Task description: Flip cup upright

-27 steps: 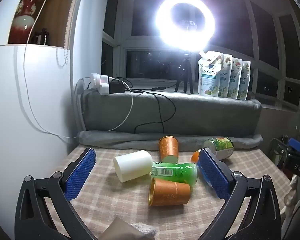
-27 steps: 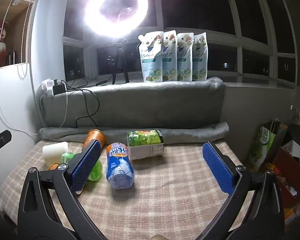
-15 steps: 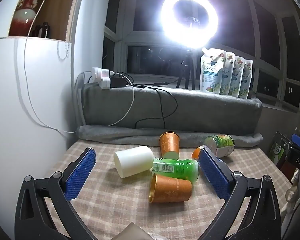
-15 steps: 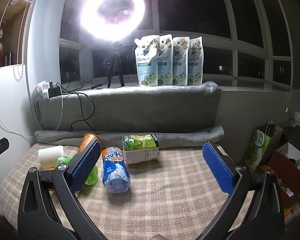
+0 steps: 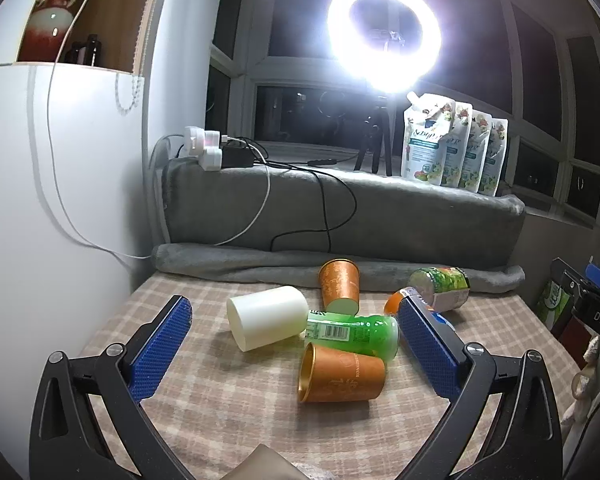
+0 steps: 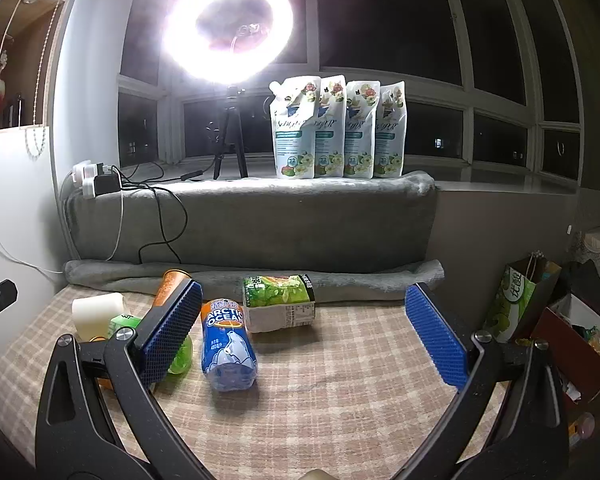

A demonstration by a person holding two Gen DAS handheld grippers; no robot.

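Observation:
In the left wrist view an orange paper cup (image 5: 340,374) lies on its side, its gold mouth facing left. A white cup (image 5: 266,317) lies on its side behind it. A second orange cup (image 5: 339,286) leans tilted at the back. My left gripper (image 5: 292,344) is open and empty, its blue pads to either side of the cups. My right gripper (image 6: 304,328) is open and empty over the cloth; its left pad hides part of an orange cup (image 6: 170,286). The white cup (image 6: 98,314) shows at the left.
A green bottle (image 5: 352,334) lies between the cups. A blue Arctic Ocean bottle (image 6: 228,346) and a green-labelled carton (image 6: 278,304) lie on the checked tablecloth (image 6: 360,392). A grey blanket roll (image 5: 236,264) lines the back. A white cabinet (image 5: 52,200) stands left; bags (image 6: 516,304) stand right.
Both cameras have moved slightly; the cups and bottles sit a little lower in the left wrist view. Both grippers stay open. No object has moved.

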